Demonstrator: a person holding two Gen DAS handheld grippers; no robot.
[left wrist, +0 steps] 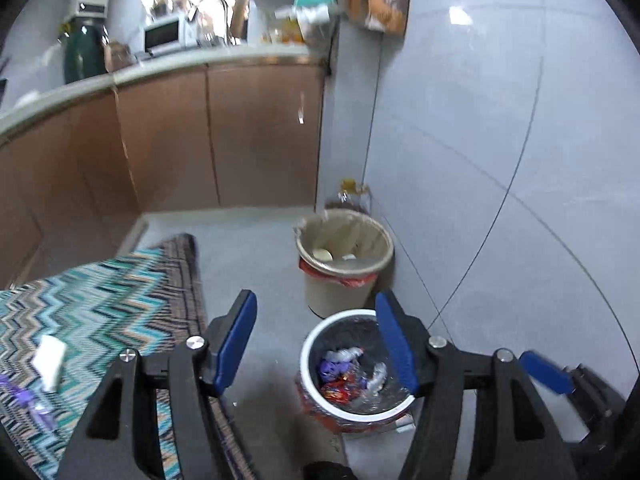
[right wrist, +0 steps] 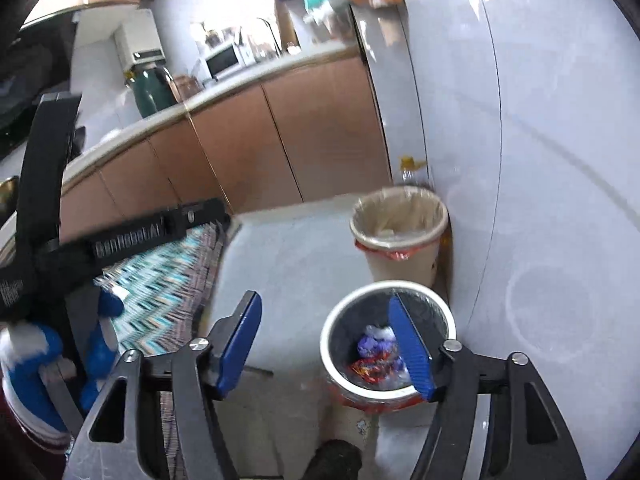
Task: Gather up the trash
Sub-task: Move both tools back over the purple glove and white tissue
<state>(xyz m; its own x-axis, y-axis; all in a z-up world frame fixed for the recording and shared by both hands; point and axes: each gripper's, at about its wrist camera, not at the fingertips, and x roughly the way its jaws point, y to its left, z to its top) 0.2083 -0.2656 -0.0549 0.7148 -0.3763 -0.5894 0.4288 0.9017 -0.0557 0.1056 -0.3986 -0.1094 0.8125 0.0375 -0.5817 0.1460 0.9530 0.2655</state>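
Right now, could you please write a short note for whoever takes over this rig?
Left tool: open, empty, above the floor beside the white-rimmed bin.
Right tool: open, empty, hanging over that same bin.
Done: wrappers lie inside the white-rimmed bin.
The beige bin behind it, against the wall, holds a few pale scraps.
Left: a white tube-like piece and a purple wrapper lie on the zigzag rug, to the left tool's left. Probably collect these next.
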